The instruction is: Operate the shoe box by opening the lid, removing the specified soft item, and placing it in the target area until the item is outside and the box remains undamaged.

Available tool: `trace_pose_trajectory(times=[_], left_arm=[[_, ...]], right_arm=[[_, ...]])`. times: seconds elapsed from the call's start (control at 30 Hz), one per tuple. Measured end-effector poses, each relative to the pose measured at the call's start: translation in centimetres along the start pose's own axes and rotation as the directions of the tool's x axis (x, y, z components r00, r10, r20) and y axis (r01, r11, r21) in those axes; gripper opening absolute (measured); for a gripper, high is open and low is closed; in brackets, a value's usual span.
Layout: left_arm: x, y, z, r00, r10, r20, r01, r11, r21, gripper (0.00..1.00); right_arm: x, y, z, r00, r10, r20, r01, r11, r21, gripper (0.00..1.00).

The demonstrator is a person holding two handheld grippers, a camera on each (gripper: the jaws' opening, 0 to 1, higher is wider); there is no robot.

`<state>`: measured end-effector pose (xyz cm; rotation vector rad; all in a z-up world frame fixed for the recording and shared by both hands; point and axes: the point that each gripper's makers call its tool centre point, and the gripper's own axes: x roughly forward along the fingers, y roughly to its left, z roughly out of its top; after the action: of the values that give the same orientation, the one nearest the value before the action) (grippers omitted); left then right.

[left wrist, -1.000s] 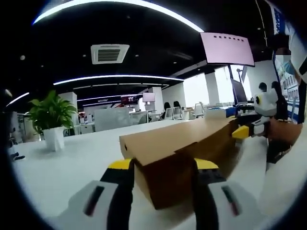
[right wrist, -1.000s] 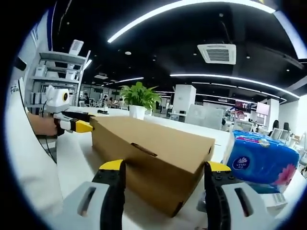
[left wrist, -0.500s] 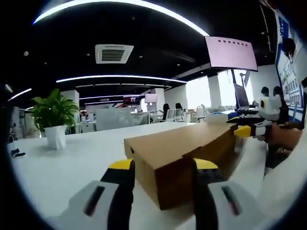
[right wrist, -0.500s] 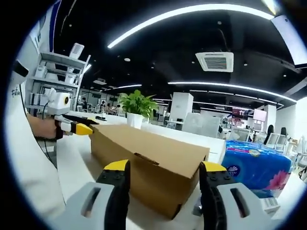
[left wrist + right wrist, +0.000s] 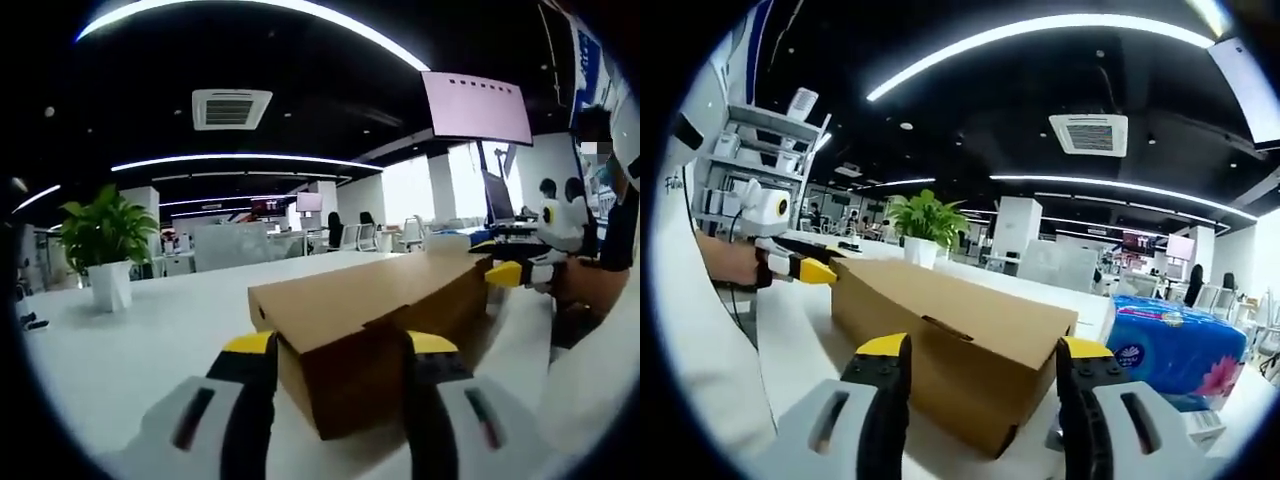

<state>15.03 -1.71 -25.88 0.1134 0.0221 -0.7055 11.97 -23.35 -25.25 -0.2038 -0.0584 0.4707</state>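
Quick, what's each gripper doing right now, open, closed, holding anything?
Left gripper: open, fingers either side of one end of the shoe box, not clamped.
Right gripper: open, fingers astride the other end, not clamped.

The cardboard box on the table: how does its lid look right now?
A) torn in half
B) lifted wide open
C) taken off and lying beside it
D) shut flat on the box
D: the cardboard box has its lid lying flat and closed along the top, with a gripper's jaws to either side of each end.
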Motion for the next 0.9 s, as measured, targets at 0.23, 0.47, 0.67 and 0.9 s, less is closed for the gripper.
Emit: trace_pose_trajectory(times=[0.23, 0.47, 0.67, 0.9], left_arm=[[-0.2, 0.1, 0.8, 1.0, -0.005, 0.026, 0.004, 1.0, 0.008, 0.51], [-0.5, 0.0, 2.8, 0.998, -0.025, 0.063, 0.022, 0.999, 0.036, 0.5], [0.0, -0.3, 4.0, 0.995, -0.056, 0.078, 0.054, 0.998, 0.019, 0.51], [0.5, 0.5, 5.2, 0.994, -0.101, 0.047, 0.102, 0.995, -0.01, 0.53]], right_arm=[[-0.1, -0.1, 0.9, 1.0, 0.005, 0.013, -0.005, 1.0, 0.004, 0.59], [-0.2, -0.3, 2.4, 0.999, 0.045, 0.022, -0.047, 0.995, 0.093, 0.59], [-0.2, -1.6, 4.2, 0.999, 0.028, 0.03, -0.031, 0.994, 0.101, 0.55], [0.0, -3.2, 6.1, 0.998, 0.029, 0.055, -0.036, 0.99, 0.136, 0.54]])
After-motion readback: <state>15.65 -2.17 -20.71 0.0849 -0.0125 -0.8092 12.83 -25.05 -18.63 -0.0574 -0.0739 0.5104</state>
